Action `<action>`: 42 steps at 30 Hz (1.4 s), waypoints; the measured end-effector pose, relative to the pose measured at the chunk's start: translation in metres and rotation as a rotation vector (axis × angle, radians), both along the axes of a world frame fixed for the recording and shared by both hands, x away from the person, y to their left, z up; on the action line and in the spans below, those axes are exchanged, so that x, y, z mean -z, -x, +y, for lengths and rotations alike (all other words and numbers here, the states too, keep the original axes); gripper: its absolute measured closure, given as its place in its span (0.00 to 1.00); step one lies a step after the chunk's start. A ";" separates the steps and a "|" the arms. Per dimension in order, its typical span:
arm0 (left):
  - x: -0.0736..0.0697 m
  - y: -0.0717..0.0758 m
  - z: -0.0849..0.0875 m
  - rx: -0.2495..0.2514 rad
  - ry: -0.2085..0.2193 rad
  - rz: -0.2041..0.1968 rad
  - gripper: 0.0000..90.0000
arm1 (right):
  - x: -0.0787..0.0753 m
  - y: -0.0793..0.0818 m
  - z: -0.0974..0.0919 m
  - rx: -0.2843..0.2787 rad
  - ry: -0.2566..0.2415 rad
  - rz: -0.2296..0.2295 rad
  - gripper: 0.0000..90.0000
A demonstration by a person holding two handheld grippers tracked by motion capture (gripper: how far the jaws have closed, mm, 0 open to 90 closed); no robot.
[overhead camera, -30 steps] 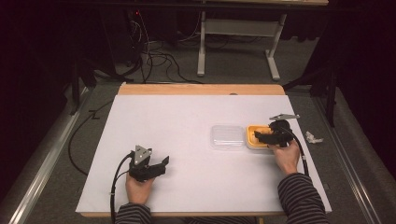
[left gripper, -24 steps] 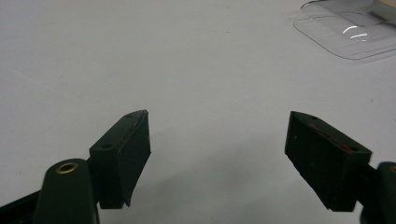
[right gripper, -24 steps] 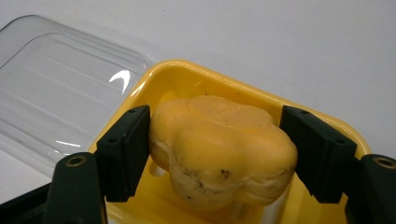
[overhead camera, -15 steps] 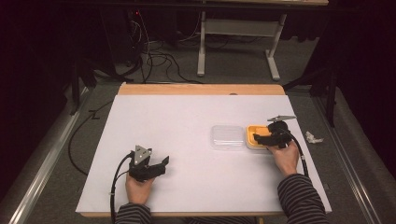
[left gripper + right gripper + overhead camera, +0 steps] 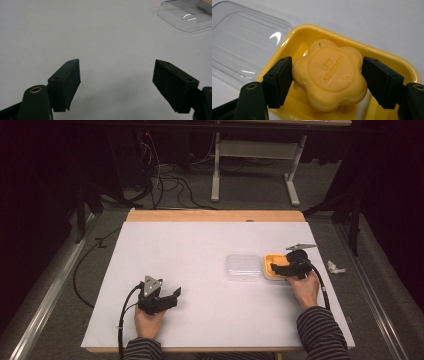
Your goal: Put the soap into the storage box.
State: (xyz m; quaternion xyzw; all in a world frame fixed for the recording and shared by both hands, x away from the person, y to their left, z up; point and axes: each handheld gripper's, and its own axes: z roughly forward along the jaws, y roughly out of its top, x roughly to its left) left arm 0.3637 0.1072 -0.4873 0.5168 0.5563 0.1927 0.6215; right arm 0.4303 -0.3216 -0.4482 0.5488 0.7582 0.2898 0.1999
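Observation:
A flower-shaped yellow soap (image 5: 329, 75) sits in a yellow dish (image 5: 387, 56) on the white table. In the right gripper view my right gripper (image 5: 327, 62) straddles the soap, one pad against each side of it. From above, that gripper (image 5: 280, 268) hangs over the dish (image 5: 270, 260) at the table's right side. A clear plastic lid (image 5: 243, 266) lies flat just left of the dish. My left gripper (image 5: 175, 295) rests near the front left of the table, jaws wide apart with nothing between them (image 5: 116, 65).
The white table top (image 5: 200, 250) has a wooden strip along its far edge. A crumpled white scrap (image 5: 334, 267) lies on the floor off the right edge. Cables and a table frame stand on the floor beyond.

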 end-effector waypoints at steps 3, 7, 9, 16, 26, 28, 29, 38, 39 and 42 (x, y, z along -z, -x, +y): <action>0.000 0.000 0.000 0.000 0.000 0.000 0.25 | 0.000 0.000 0.000 -0.003 -0.001 0.003 0.29; 0.000 0.000 0.000 0.001 0.000 0.000 0.25 | -0.001 0.001 -0.001 -0.010 -0.007 0.003 0.27; 0.000 0.000 0.000 0.001 -0.002 -0.001 0.25 | -0.002 0.003 -0.001 -0.008 0.000 0.005 0.27; 0.000 0.000 0.000 0.001 -0.002 -0.002 0.25 | -0.007 0.007 -0.003 -0.018 -0.023 -0.020 0.26; 0.000 0.000 0.000 0.002 -0.002 -0.002 0.25 | -0.018 0.020 -0.012 -0.008 -0.073 -0.088 0.31; 0.000 0.000 0.000 0.002 -0.003 -0.002 0.25 | -0.020 0.024 -0.014 -0.004 -0.078 -0.099 0.32; 0.000 0.000 0.000 0.002 -0.003 -0.002 0.25 | -0.020 0.025 -0.015 -0.004 -0.081 -0.105 0.32; 0.000 0.000 0.000 0.001 0.000 0.000 0.25 | -0.032 0.036 -0.022 0.000 -0.121 -0.153 0.33; 0.000 0.000 0.000 0.001 0.000 0.000 0.25 | -0.033 0.038 -0.023 0.000 -0.124 -0.159 0.33; 0.000 0.000 0.000 0.001 0.000 0.000 0.25 | -0.036 0.041 -0.024 0.002 -0.131 -0.164 0.34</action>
